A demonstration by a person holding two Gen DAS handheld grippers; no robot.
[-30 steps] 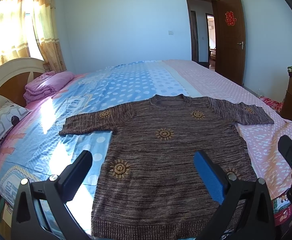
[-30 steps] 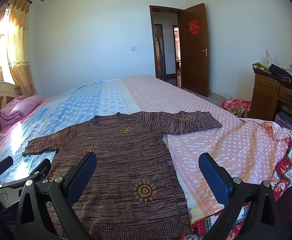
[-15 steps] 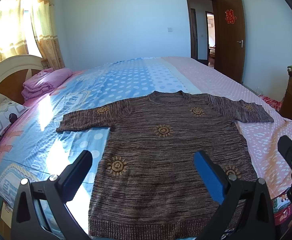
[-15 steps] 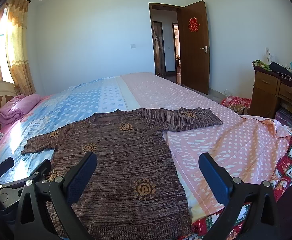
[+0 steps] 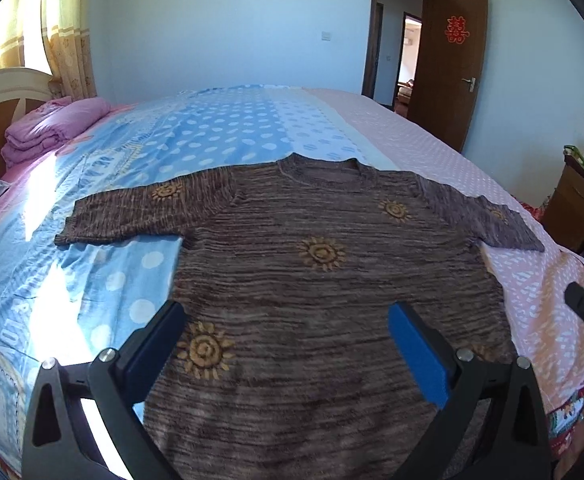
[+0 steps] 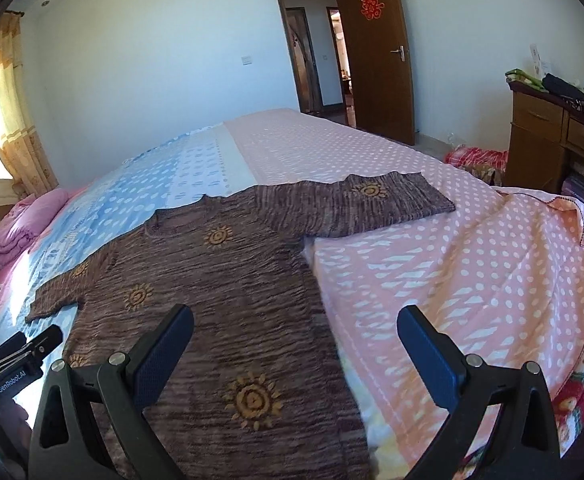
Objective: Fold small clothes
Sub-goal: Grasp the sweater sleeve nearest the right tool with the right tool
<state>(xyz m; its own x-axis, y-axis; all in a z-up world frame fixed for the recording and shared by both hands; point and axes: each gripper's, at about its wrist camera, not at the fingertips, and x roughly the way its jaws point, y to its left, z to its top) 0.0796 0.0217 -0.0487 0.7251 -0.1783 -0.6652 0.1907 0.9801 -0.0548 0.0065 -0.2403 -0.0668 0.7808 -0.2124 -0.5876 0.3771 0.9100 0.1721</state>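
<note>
A brown knitted short-sleeved sweater (image 5: 324, 280) with orange sun motifs lies flat and spread out on the bed, collar away from me, both sleeves out to the sides. My left gripper (image 5: 286, 332) hovers open above its lower half, nothing between the fingers. In the right wrist view the same sweater (image 6: 220, 304) fills the lower left. My right gripper (image 6: 294, 340) hangs open over the sweater's right side edge and hem, holding nothing. The other gripper's tip (image 6: 32, 346) shows at the far left.
The bed (image 5: 232, 132) has a blue dotted sheet on the left and a pink dotted sheet (image 6: 452, 272) on the right. Folded pink bedding (image 5: 48, 128) sits by the headboard. A wooden dresser (image 6: 552, 140) stands at right; a brown door (image 6: 380, 52) is open.
Both grippers have moved forward and lower over the sweater, which now looks larger and nearer. The right view has swung towards the right sleeve. Both stayed open.
</note>
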